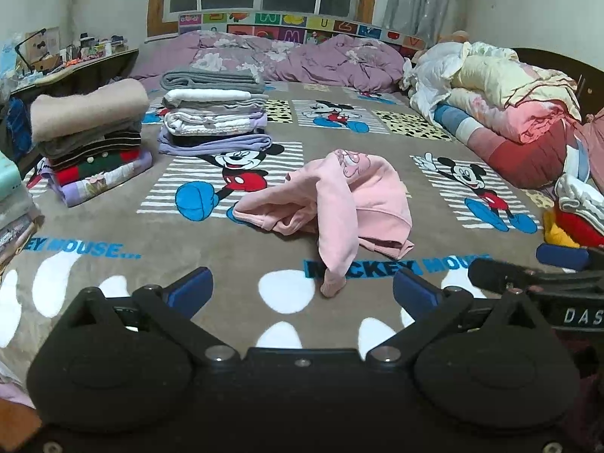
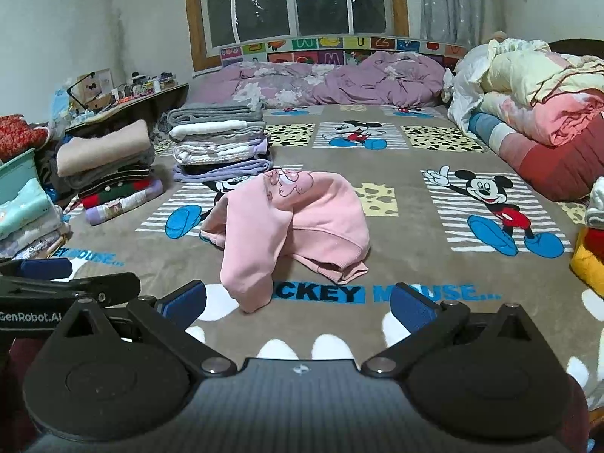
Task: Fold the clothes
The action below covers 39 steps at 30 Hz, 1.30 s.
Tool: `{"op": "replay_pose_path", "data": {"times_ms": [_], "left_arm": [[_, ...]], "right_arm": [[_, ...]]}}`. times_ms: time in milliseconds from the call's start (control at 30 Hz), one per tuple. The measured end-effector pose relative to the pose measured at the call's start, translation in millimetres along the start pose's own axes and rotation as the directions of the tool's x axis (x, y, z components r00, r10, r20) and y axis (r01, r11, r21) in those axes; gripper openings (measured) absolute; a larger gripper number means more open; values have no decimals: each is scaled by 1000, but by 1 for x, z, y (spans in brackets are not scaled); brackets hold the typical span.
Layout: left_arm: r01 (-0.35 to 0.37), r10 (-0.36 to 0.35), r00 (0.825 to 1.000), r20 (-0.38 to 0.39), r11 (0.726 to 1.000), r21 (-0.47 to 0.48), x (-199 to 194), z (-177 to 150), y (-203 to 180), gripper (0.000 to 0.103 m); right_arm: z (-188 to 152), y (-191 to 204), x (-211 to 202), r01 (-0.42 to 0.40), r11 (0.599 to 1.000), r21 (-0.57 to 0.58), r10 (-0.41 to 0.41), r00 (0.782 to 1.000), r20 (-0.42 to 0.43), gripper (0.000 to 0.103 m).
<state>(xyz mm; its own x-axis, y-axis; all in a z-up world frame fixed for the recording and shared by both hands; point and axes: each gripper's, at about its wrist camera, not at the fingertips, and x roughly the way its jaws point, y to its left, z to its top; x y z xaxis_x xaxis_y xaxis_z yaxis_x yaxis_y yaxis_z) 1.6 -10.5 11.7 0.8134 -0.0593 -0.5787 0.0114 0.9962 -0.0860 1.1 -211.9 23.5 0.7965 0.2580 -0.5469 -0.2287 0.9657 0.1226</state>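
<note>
A crumpled pink sweatshirt (image 1: 339,204) lies on the Mickey Mouse blanket (image 1: 188,241) in the middle of the bed, one sleeve trailing toward me. It also shows in the right wrist view (image 2: 287,222). My left gripper (image 1: 302,290) is open and empty, just short of the sleeve end. My right gripper (image 2: 298,302) is open and empty, near the sleeve, which lies close to its left finger. The right gripper also shows at the right edge of the left wrist view (image 1: 547,268), and the left gripper at the left edge of the right wrist view (image 2: 68,279).
Two stacks of folded clothes (image 1: 215,113) (image 1: 90,136) stand at the back left. A purple duvet (image 1: 302,56) lies along the headboard. Piled bedding (image 1: 509,105) fills the right side. A cluttered shelf (image 1: 68,56) is far left. A yellow and red item (image 2: 589,253) sits at right.
</note>
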Motion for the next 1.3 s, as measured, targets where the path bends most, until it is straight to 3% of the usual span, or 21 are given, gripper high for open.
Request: {"op": "replay_pose_path", "data": {"times_ms": [233,967,1100,1300], "left_arm": [[-6,6,1000,13,1000,-21,3,2,6,103],[72,-76,995,-71,996,-53,54,21,2,103],[105,-113,990,-79,990,-96,72,27,14,103],[144,-148,989,-22,981,-132,101,40,32,103]], "right_arm": [[4,0,7,-4,1000,0,4,1000,0,103],[21,-31,62,-23,999,37,25,998,-59,103],[23,-40,75,-43,998,48,46,997,-63,103],[34,-60,101,-120,990,81,124,991,-55,103]]}}
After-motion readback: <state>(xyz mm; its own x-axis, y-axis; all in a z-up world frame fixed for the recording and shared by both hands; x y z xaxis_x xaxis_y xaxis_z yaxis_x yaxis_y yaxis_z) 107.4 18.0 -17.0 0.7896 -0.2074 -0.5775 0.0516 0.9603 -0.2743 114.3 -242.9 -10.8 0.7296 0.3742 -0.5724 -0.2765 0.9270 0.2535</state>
